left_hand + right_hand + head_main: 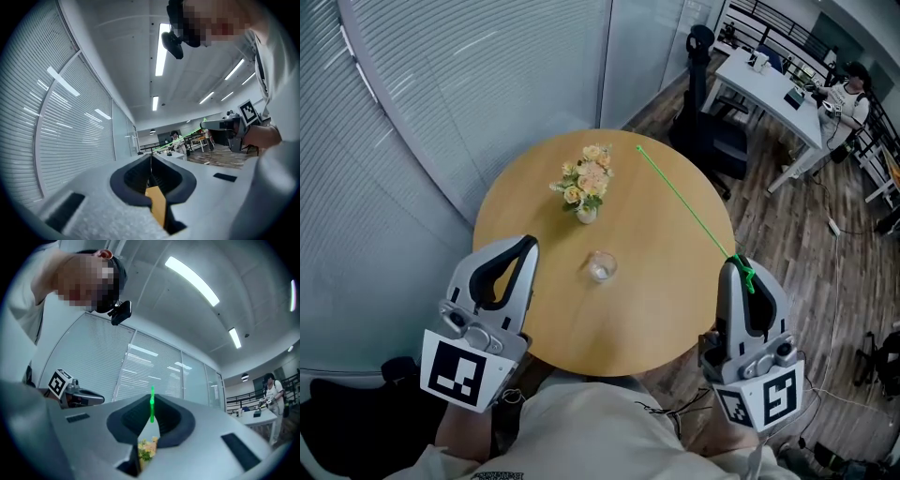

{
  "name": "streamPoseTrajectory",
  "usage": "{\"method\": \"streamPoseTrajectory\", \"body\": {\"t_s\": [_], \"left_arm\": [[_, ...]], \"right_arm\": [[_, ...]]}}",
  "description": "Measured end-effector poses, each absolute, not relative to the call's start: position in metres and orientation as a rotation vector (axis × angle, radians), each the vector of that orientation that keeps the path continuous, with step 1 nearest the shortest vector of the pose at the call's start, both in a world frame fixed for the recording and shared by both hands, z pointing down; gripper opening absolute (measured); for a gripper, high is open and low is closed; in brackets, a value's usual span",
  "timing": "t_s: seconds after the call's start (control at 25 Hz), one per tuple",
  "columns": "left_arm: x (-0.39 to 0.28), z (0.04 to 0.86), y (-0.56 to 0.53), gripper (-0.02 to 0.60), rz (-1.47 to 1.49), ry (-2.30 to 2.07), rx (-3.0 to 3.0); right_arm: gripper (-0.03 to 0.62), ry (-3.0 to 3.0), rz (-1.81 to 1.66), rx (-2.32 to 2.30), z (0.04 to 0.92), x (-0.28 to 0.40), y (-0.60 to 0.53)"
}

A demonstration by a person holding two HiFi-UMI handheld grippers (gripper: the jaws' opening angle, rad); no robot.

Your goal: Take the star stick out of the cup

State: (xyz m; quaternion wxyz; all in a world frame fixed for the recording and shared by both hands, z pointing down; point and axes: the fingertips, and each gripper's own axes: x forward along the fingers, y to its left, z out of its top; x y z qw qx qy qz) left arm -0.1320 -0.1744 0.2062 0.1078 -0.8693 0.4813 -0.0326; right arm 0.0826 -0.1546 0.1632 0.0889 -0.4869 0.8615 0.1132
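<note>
Green and thin, the long star stick (684, 202) was pinched at its lower end by the right gripper (739, 265) at the lower right of the head view. It slanted up over the round wooden table (656, 319), well apart from the small clear glass cup (601, 267) at the centre of the frame. The left gripper (528, 242), at the lower left, had its jaws pressed together on nothing, and a small vase of yellow flowers (586, 183) stood just above the cup.

Holds the left gripper (525, 246) at near left, pointing away and about level, jaws closed tip to tip. Holds the right gripper (733, 266) at near right, tilted slightly upward, jaws clamped on the star stick (684, 201). Grips both from behind, marker cubes nearest the body.
</note>
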Motion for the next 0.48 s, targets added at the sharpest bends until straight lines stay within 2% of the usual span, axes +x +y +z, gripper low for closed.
{"method": "streamPoseTrajectory", "body": {"t_s": [0.28,0.48], "left_arm": [[-0.131,0.257,-0.180,0.023,-0.194,1.484,-2.635],[-0.132,0.262,-0.179,0.023,-0.188,1.495,-2.630]], "right_arm": [[0.037,2.653,0.204,-1.448,0.208,0.077,-0.169],[0.037,2.699,0.179,-1.425,0.226,0.068,-0.176]]}}
